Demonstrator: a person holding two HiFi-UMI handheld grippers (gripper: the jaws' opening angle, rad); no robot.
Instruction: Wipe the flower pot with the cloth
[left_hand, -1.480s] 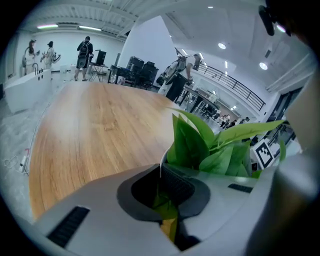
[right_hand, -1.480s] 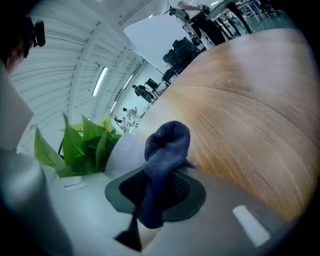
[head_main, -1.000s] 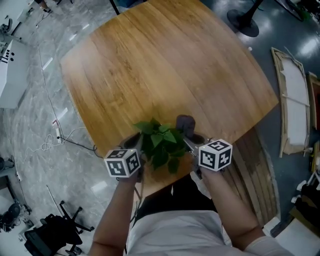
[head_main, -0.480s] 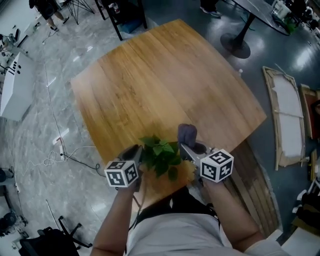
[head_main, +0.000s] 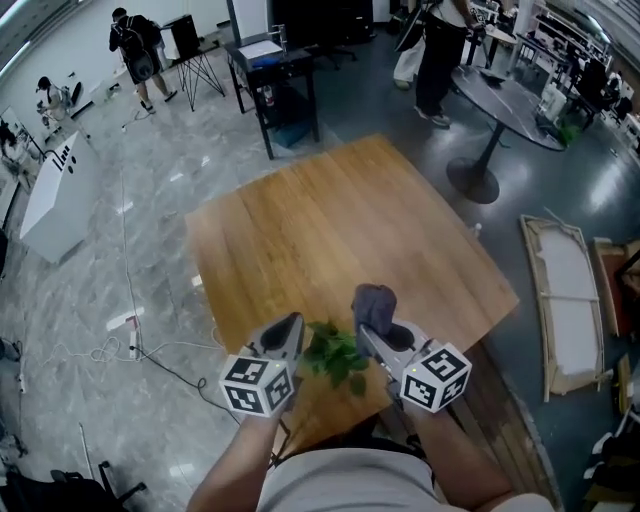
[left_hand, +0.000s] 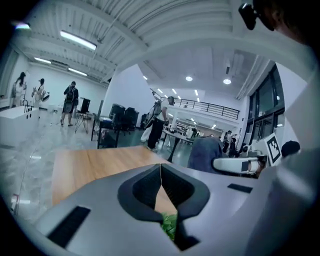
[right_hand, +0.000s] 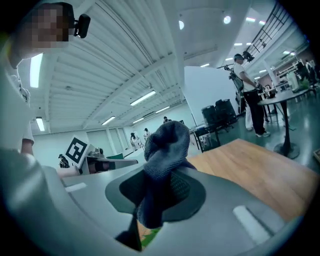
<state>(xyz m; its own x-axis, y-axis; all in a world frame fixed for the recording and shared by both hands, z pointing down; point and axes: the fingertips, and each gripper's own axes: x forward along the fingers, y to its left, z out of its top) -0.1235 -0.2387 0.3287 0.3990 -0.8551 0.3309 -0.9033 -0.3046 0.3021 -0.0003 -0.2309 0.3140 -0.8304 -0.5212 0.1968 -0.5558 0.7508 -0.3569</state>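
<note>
A small green plant (head_main: 335, 352) stands at the near edge of the wooden table (head_main: 330, 230); its leaves hide the pot. My left gripper (head_main: 290, 324) is just left of the plant, jaws closed tip to tip (left_hand: 160, 167) with nothing seen between them; a green leaf (left_hand: 170, 226) shows below. My right gripper (head_main: 368, 327) is just right of the plant, shut on a grey-blue cloth (head_main: 374, 302) that bunches up above its jaws (right_hand: 165, 145). The cloth (left_hand: 203, 153) also appears in the left gripper view.
Past the table's far corner stands a black desk (head_main: 272, 62), with a round table (head_main: 500, 100) at right. A wood-framed panel (head_main: 570, 300) lies on the floor at right. Cables (head_main: 115, 345) trail on the floor at left. People stand far back.
The head view has tilted up, taking in more of the room. Both grippers and the plant sit lower in the frame, still flanking the plant; the cloth stays in the right gripper.
</note>
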